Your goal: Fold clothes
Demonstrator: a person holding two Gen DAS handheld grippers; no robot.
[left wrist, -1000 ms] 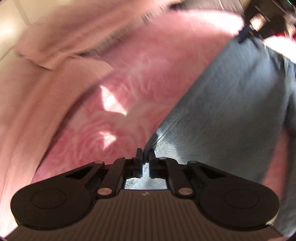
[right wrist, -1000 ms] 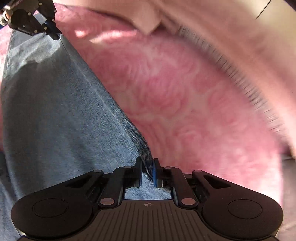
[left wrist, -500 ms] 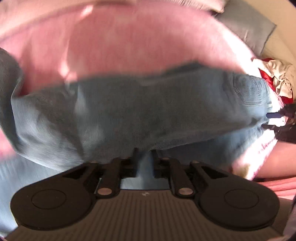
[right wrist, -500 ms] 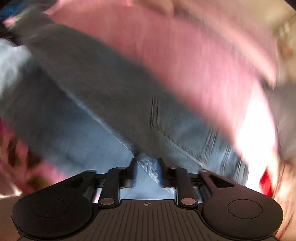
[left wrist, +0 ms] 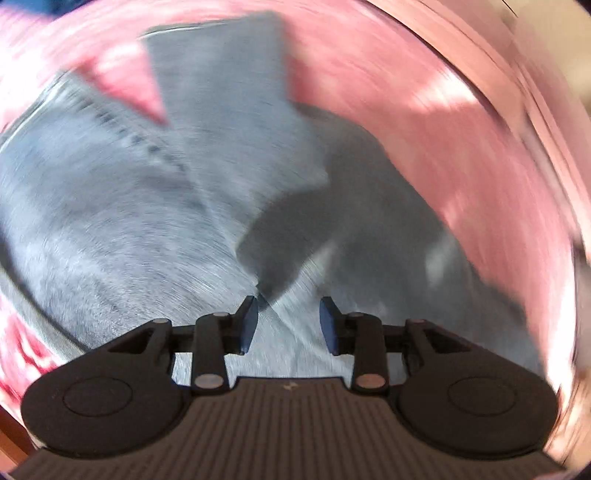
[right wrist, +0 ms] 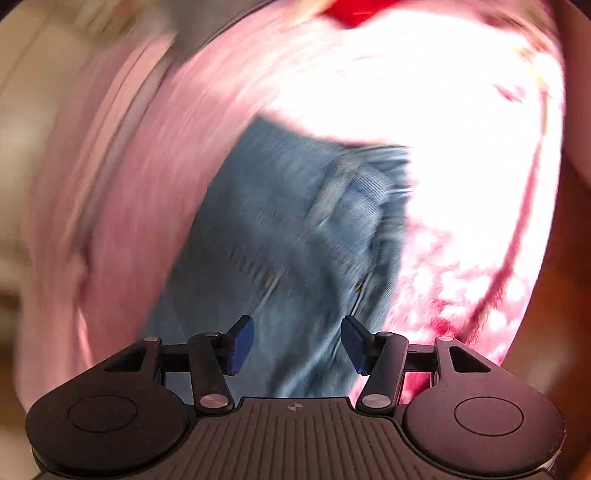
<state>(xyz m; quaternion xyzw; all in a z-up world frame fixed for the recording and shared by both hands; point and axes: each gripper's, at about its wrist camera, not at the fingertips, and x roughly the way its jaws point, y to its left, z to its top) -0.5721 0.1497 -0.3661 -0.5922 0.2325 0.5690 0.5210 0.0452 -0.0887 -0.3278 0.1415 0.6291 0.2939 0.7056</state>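
Both views smeared by motion blur. Left gripper (left wrist: 288,325) with fingers (left wrist: 248,325) parted, nothing between the blue pads, only denim showing past the gap. Jeans (left wrist: 122,221) spread flat below and ahead, filling the left and middle of the left wrist view. One straight-edged panel of the denim reaching toward the top of that view, a stitched seam running slantwise at left. Dark shadow across the cloth just ahead of the fingers. Pink blanket (left wrist: 461,155) around the jeans on the right and top, sunlit in patches, with a wedge of it showing between two denim parts at upper left.

Right gripper (right wrist: 297,345) likewise spread wide, fingers (right wrist: 241,345) gripping nothing. Jeans (right wrist: 280,236) lying ahead of it, running up the middle of the right wrist view, with bunched seams on the right side. Pink blanket (right wrist: 155,192) under and beside the denim, washed out to white by sun at upper right. Something red (right wrist: 354,9) at the top edge, too blurred to identify.
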